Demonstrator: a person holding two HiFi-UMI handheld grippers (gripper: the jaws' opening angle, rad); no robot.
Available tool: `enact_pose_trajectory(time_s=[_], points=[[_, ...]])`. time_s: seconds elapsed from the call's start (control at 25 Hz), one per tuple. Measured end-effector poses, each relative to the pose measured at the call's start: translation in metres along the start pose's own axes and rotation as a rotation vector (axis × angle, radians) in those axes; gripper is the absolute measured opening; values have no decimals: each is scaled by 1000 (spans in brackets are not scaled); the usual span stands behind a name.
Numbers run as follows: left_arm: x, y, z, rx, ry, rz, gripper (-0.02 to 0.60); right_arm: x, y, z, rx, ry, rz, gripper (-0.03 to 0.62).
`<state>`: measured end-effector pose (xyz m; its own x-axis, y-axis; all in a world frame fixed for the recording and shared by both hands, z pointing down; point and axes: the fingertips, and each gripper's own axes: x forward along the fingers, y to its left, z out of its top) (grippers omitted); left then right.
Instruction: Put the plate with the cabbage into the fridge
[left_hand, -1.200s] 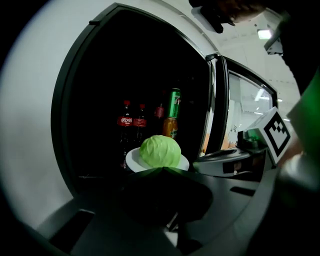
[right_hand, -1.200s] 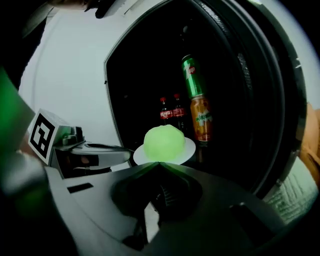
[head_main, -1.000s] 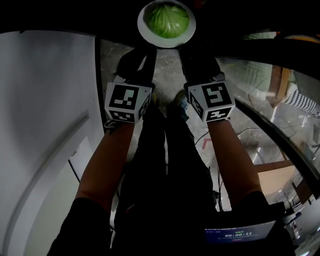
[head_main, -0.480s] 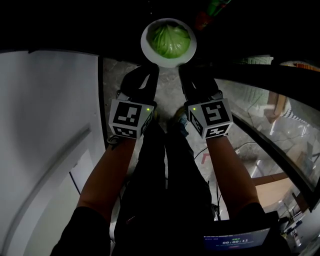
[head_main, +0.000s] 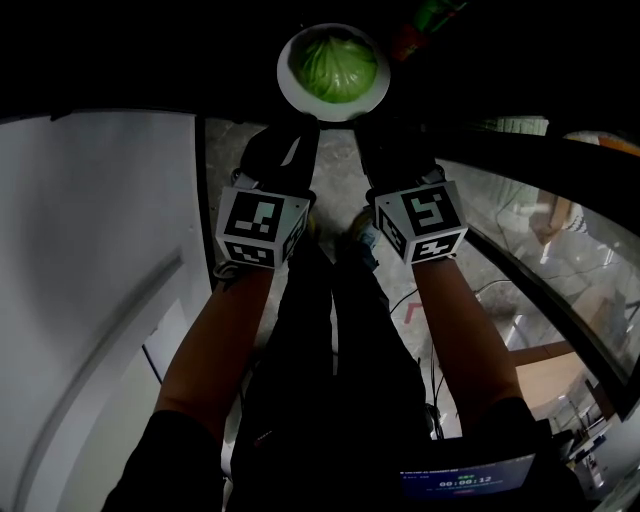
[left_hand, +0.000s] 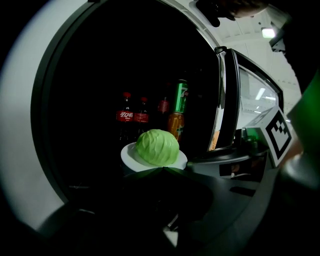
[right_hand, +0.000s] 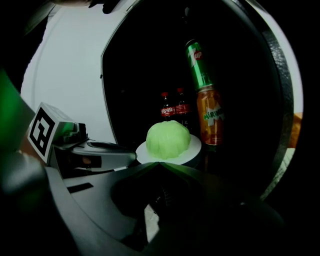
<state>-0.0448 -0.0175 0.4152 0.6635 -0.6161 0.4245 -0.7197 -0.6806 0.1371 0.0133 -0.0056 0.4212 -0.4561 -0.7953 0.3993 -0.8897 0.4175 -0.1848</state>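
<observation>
A white plate (head_main: 289, 90) carrying a round green cabbage (head_main: 334, 68) hangs at the dark mouth of the fridge, top centre of the head view. My left gripper (head_main: 291, 128) is shut on the plate's near rim from the left. My right gripper (head_main: 384, 128) is shut on the same rim from the right. In the left gripper view the cabbage (left_hand: 157, 147) sits on the plate (left_hand: 128, 156) just beyond my jaws' closed tip. The right gripper view shows the cabbage (right_hand: 167, 140) and the plate (right_hand: 194, 149) the same way. The rim itself is hidden between the jaws.
Inside the dark fridge stand two cola bottles (left_hand: 133, 117), a green bottle (right_hand: 197, 64) and an orange bottle (right_hand: 209, 117), close behind and right of the plate. The white fridge door (head_main: 90, 260) stands open at left. A glass-fronted door (head_main: 530, 250) curves along the right.
Both grippers have kept hold of the plate. Plate and grippers dropped in the view, then rose slightly, and bottle tops inside the fridge have come into sight beyond the plate.
</observation>
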Motion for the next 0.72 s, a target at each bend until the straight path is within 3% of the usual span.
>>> enact_pose_trajectory(time_s=[0.72], points=[[11, 4, -6, -33, -6, 9, 3, 9, -8, -8, 42, 2, -11, 6]])
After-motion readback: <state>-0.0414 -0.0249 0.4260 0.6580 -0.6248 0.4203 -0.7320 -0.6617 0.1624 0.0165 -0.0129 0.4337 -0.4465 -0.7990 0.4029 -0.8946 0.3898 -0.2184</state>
